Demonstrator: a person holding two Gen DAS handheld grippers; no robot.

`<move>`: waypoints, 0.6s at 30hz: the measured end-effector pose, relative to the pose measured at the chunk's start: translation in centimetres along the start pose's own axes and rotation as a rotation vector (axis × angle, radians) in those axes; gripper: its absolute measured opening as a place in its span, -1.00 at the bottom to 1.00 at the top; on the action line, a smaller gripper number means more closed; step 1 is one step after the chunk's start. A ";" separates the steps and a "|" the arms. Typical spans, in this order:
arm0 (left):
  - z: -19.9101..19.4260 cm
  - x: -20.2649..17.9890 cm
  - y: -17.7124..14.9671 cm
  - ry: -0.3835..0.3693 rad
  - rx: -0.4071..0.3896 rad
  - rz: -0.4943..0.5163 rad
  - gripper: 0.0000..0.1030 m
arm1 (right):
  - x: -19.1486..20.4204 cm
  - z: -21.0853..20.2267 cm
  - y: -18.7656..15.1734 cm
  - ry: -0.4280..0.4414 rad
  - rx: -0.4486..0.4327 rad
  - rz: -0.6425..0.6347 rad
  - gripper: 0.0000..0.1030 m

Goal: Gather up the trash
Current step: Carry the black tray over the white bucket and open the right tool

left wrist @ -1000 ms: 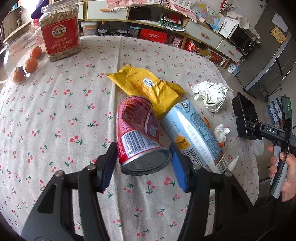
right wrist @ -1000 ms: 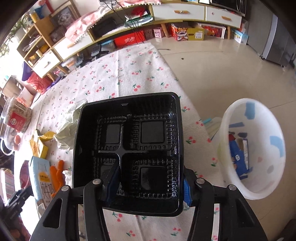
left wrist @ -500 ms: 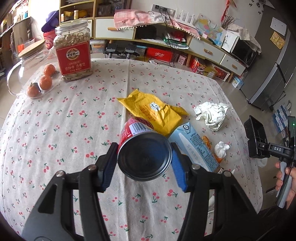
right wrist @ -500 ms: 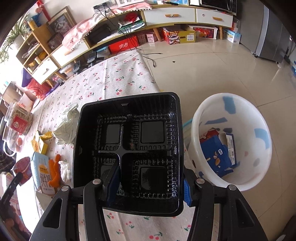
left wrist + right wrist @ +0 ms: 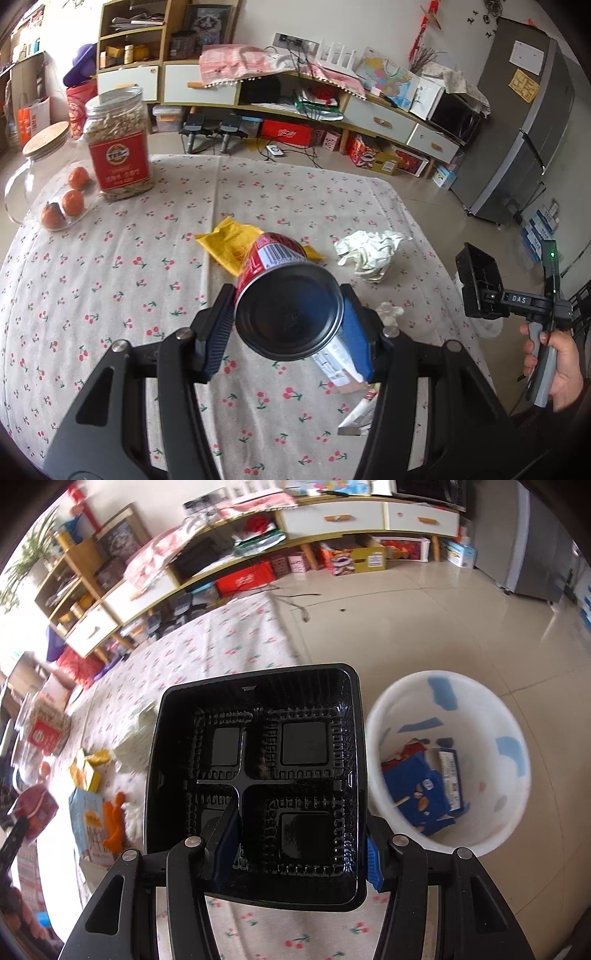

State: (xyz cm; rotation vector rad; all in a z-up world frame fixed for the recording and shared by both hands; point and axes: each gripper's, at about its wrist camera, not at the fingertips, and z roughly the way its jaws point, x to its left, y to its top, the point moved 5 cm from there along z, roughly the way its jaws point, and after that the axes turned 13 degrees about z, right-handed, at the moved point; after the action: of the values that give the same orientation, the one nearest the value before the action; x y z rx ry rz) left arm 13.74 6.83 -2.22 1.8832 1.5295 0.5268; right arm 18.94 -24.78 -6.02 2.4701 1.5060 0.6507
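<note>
I am mid-carry, both hands loaded, judging this the drop-off step. At 3 o'clock in my right wrist view the white plastic bin [image 5: 447,760] stands on the glossy tiled floor, round and smooth, with blue cartons already at its bottom. My right gripper [image 5: 295,843] clamps a black plastic tray [image 5: 255,771], rigid, shiny, with 4 ribbed compartments, beside the bin's rim; next I judge it must swing over the opening and let go. My left gripper [image 5: 290,314] pinches a red can [image 5: 284,295] sideways above the cherry-print tablecloth [image 5: 110,258], its dark round end toward me. Left on the cloth: yellow wrapper [image 5: 229,247] at 12 o'clock, crumpled white paper [image 5: 369,251] at 2.
</note>
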 end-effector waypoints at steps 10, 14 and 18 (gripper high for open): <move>2.3 -7.8 2.6 -0.144 0.011 0.115 0.11 | -8.5 -0.4 3.7 -0.152 -0.066 0.159 0.10; 3.7 -11.3 3.7 -0.205 0.021 0.149 0.11 | -10.9 -0.2 4.2 -0.192 -0.068 0.199 0.11; 4.7 -15.2 4.5 -0.257 0.029 0.195 0.11 | -12.5 0.5 4.7 -0.162 -0.072 0.218 0.18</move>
State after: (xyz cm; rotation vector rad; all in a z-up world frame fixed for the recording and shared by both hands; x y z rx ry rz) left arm 16.40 -9.46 -1.03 2.0464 1.2021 0.3331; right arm 18.00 -37.89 -8.17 2.5824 1.1478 0.5131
